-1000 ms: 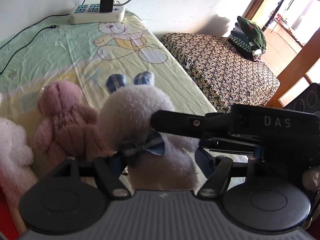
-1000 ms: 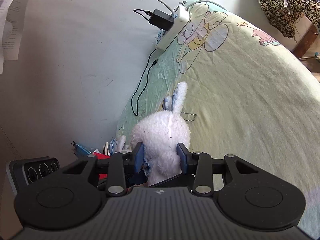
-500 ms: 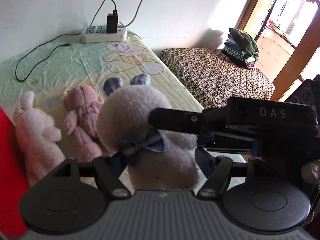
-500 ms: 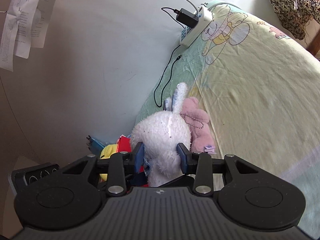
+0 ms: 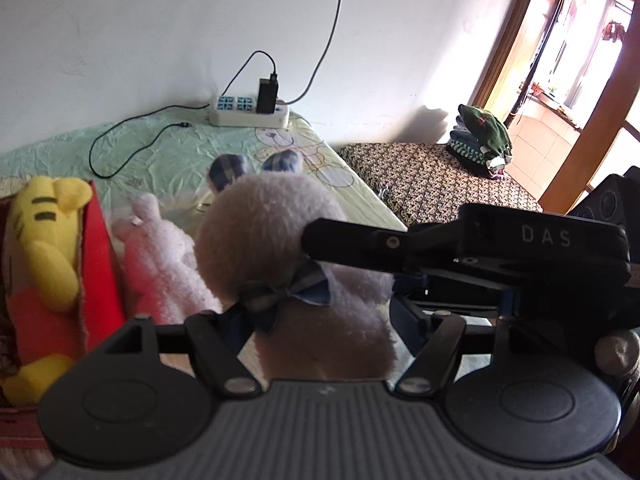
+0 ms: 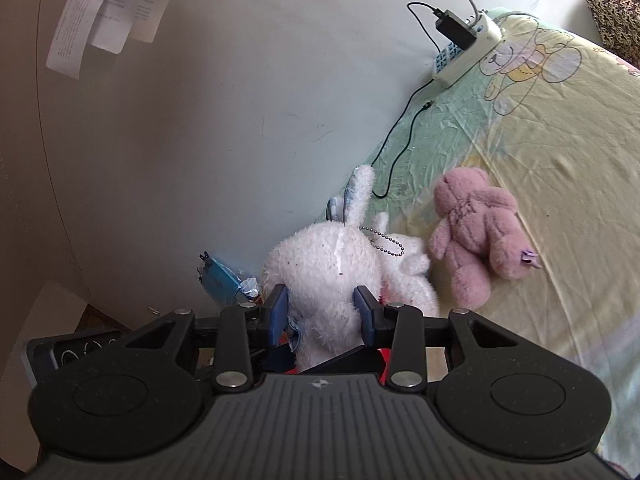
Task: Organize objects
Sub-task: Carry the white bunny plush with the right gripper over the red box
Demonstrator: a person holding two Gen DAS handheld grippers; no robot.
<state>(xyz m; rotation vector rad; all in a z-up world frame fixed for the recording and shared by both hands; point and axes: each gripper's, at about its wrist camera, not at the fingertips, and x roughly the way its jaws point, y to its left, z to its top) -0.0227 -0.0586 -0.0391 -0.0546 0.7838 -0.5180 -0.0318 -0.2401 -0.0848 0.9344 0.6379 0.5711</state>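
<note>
A white plush rabbit point(image 5: 272, 240) with blue checked ears and a blue bow tie hangs above the bed, held by both grippers. My left gripper point(image 5: 320, 320) is shut on its body below the bow. My right gripper point(image 6: 320, 312) is shut on its head point(image 6: 320, 264), with the blue pads point(image 6: 276, 314) pressing into the fur from both sides. In the left wrist view the right gripper's black housing marked DAS point(image 5: 540, 240) reaches in from the right. A red box point(image 5: 98, 256) at the left holds a yellow plush point(image 5: 40, 248).
A pale pink rabbit plush point(image 5: 160, 256) and a pink bear point(image 6: 476, 232) lie on the cartoon-print sheet point(image 6: 560, 168). A power strip point(image 5: 248, 114) with a charger and cable sits by the wall. A patterned bench point(image 5: 432, 176) with folded clothes point(image 5: 480, 140) stands beyond the bed.
Both grippers have risen and drawn back with the white rabbit between them. The red box with the yellow plush has come into the left view, and the pink bear into the right.
</note>
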